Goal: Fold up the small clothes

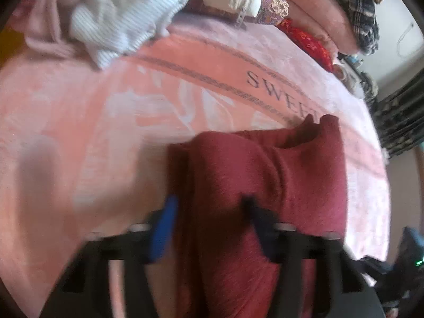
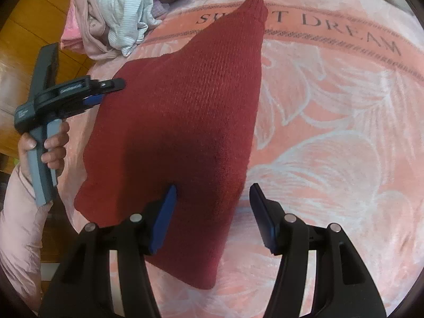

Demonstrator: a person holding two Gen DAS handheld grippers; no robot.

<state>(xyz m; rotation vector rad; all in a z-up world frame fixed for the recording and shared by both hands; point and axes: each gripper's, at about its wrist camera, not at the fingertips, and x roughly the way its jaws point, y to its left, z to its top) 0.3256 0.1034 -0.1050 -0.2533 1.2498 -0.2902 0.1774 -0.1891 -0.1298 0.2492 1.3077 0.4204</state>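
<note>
The right hand-held gripper (image 2: 213,212) hangs over the near end of the red knit garment (image 2: 185,106) with its 2 blue fingers spread well apart. Its left finger sits over the cloth and its right one over bare blanket; nothing is pinched between them, so it holds nothing.

Off to its left, the left hand-held gripper (image 2: 111,91) is held in a hand (image 2: 50,145) beside the garment's left edge. From this side its jaws look close together, tips just at the edge of the knit. Its own camera is blurred, and red cloth fills the gap between the fingers there, but I cannot tell whether the pads press on it or only hover above.

The red garment lies spread on the pink blanket (image 2: 331,132) of the bed, directly ahead of the right hand-held gripper, running away to a narrow point over the printed lettering. It looks flattened and possibly doubled over once along its right side, with a raised fold showing at the far end in the left view. I judge it partly folded at best: at least 1 more fold looks needed to make a compact bundle.

Further out, beyond and to the left of both tools, a heap of pale clothes (image 2: 124,13) waits untouched, striped white and soft pink pieces, so most of the job looks left.
</note>
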